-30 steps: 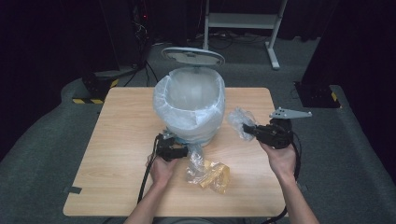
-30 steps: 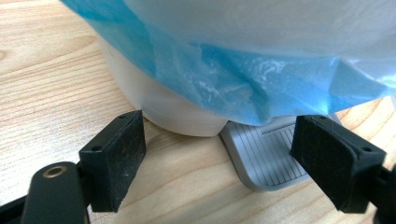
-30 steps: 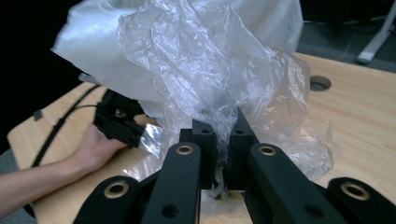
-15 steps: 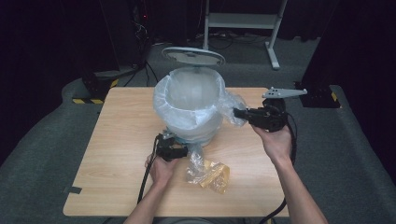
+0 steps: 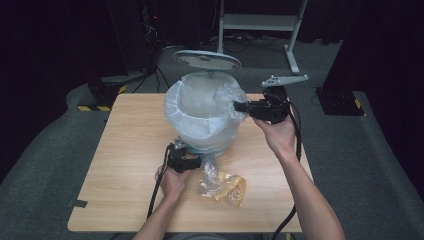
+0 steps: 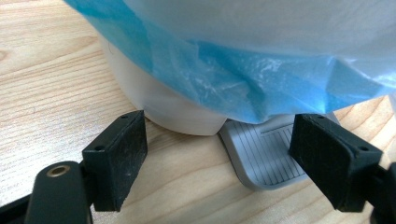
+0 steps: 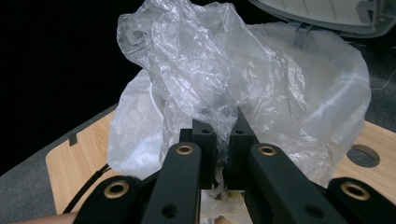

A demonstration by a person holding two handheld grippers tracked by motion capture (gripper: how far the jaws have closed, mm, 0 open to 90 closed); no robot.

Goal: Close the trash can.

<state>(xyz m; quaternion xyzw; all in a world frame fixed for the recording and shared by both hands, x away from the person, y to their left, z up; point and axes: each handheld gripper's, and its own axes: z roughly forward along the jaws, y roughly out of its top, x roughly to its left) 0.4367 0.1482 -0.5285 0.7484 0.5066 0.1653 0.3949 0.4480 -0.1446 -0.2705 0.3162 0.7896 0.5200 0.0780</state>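
Note:
A white pedal bin [image 5: 202, 120] lined with a pale blue bag [image 6: 243, 79] stands mid-table, its grey lid [image 5: 206, 60] raised. My right gripper [image 5: 239, 106] is shut on a crumpled piece of clear plastic [image 5: 227, 95], held at the bin's right rim. In the right gripper view the plastic [image 7: 187, 60] bunches up above that gripper [image 7: 223, 135], with the lined bin mouth [image 7: 317, 93] behind. My left gripper [image 5: 192, 161] rests open on the table at the bin's foot. Between its spread jaws [image 6: 224, 144] lie the bin's base [image 6: 177, 107] and the grey ribbed pedal [image 6: 261, 154].
A crumpled clear and yellow wrapper [image 5: 222, 184] lies on the wooden table [image 5: 120, 165] in front of the bin, just right of my left hand. Dark floor surrounds the table, with a white stand [image 5: 260, 22] behind it.
My right gripper has risen and moved left from the table's right side to the bin's rim, carrying the clear plastic. The left gripper has stayed put.

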